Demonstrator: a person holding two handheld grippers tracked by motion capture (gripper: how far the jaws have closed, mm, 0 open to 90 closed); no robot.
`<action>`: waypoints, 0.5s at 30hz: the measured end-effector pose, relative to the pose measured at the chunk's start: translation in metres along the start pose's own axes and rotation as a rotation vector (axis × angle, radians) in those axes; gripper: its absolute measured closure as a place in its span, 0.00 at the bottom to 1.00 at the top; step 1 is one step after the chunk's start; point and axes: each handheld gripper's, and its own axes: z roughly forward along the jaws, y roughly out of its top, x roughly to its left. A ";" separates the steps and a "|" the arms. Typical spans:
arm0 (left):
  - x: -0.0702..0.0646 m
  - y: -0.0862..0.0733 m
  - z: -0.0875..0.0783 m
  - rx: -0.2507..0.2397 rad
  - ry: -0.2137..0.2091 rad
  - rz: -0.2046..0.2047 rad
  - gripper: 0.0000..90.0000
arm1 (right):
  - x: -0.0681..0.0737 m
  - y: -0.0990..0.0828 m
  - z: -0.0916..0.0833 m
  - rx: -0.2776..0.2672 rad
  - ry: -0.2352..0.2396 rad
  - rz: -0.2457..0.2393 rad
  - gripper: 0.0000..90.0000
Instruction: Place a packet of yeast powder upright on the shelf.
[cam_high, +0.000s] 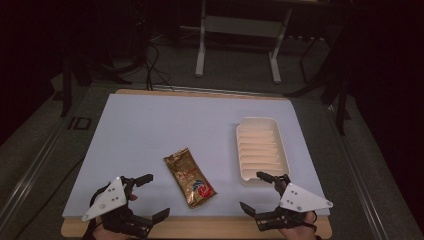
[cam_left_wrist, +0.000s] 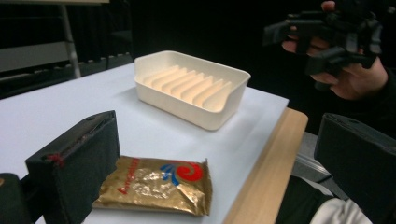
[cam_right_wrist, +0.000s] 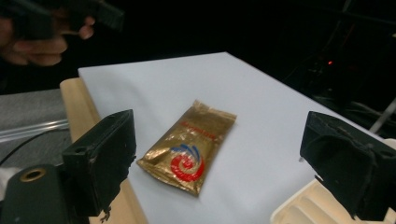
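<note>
A: Where's the crinkled gold foil packet (cam_high: 190, 177)?
B: Flat on the desk's pale blue mat (cam_high: 165, 125) near the near edge, between the left gripper (cam_high: 152, 197) and right gripper (cam_high: 251, 192), touching neither.
A: Their jaws?
B: Both spread wide, holding nothing. The cream ribbed plastic tray (cam_high: 262, 150) sits far-right; the left half lies bare.
</note>
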 end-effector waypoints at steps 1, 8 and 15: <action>0.002 0.001 0.001 0.005 0.005 -0.002 0.01 | 0.000 0.000 0.000 0.001 -0.003 -0.001 0.12; 0.018 0.010 0.008 0.012 0.040 -0.005 0.01 | -0.001 0.001 0.001 0.003 0.016 0.031 0.12; 0.033 0.012 0.023 0.032 0.046 -0.020 0.01 | -0.001 0.001 0.001 -0.002 -0.005 0.014 0.12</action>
